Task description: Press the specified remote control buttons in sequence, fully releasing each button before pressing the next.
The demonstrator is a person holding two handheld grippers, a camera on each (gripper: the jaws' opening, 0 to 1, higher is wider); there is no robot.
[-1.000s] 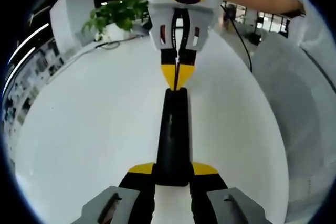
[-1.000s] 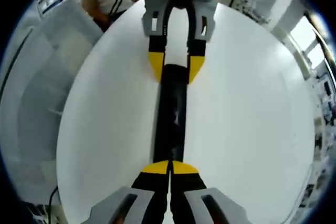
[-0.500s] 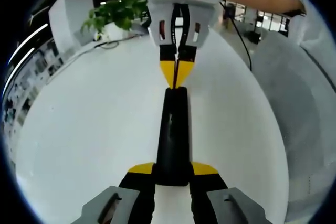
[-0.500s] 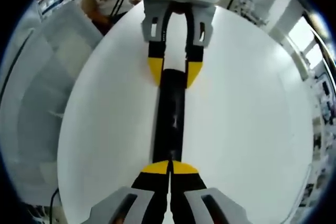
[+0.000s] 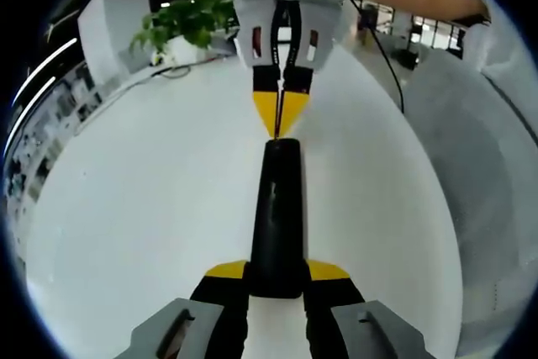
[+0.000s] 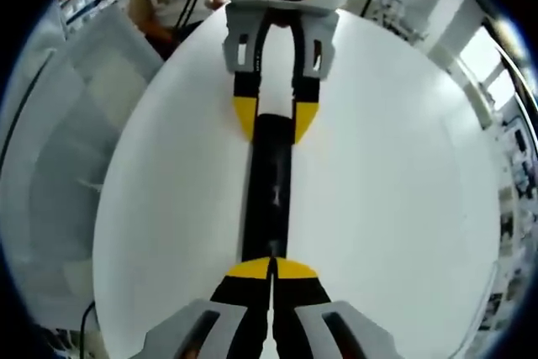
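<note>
The black remote control (image 5: 276,216) on the white table (image 5: 151,208) was pinched at one end by the left hand-held gripper (image 5: 277,271), while the right hand-held gripper (image 6: 271,268) was pressed together at the other end.

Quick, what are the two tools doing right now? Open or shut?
Left tool: shut on one end of the black remote.
Right tool: shut, empty, tips at the remote's other end.

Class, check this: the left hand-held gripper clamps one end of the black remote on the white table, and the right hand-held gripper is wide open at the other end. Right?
Not quite: the right hand-held gripper is shut, its yellow tips together at the remote, as the right gripper view shows. The left hand-held gripper does clamp the remote on the white table.
</note>
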